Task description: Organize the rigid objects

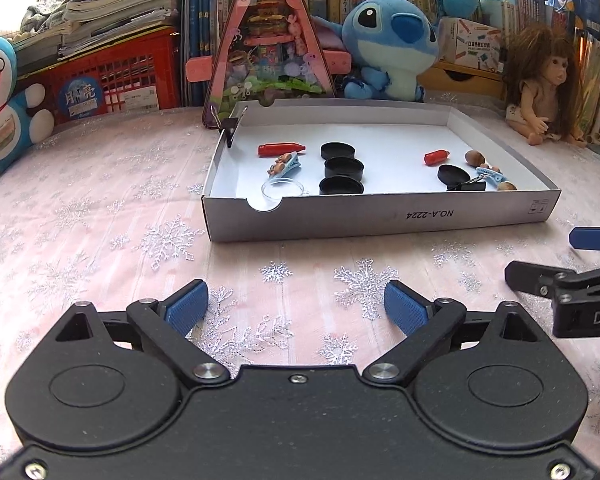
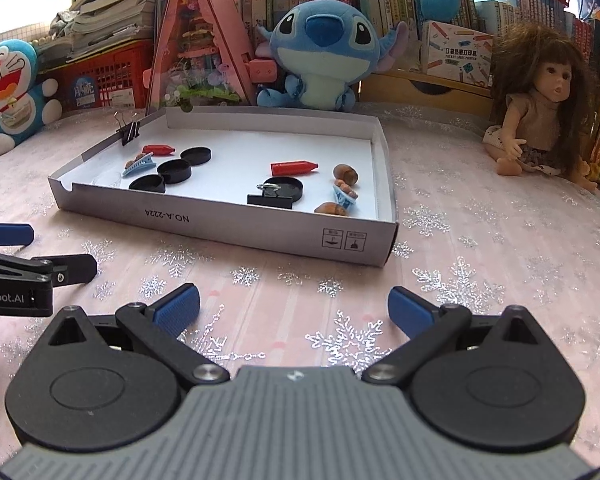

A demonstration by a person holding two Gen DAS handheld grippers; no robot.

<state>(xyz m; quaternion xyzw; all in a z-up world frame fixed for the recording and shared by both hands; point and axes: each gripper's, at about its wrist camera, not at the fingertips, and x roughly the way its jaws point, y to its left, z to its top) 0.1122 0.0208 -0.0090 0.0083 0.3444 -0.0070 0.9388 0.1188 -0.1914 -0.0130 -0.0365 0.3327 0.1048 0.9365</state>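
Note:
A shallow white box lid [image 1: 380, 216] [image 2: 236, 224] lies on the table ahead of both grippers. Inside it are two red crayon-like pieces [image 1: 281, 148] [image 2: 294, 168], three black round caps in a row [image 1: 343, 169] [image 2: 174, 171], a fourth black cap [image 2: 284, 189], blue hair clips [image 1: 286, 163] [image 2: 345, 196], brown nuts [image 2: 345, 174], a clear ring [image 1: 280, 190] and a black binder clip [image 2: 270, 200]. Another binder clip [image 1: 230, 125] grips the lid's far left corner. My left gripper [image 1: 296, 310] and right gripper [image 2: 294, 306] hover open and empty above the tablecloth, short of the lid.
Pink snowflake tablecloth [image 1: 100, 220] covers the table. Along the back stand a Stitch plush [image 1: 392, 48], a pink triangular toy house [image 1: 268, 40], a Doraemon plush [image 1: 0, 96], a red crate [image 1: 120, 72] and a doll [image 2: 540, 108]. Bookshelves rise behind them.

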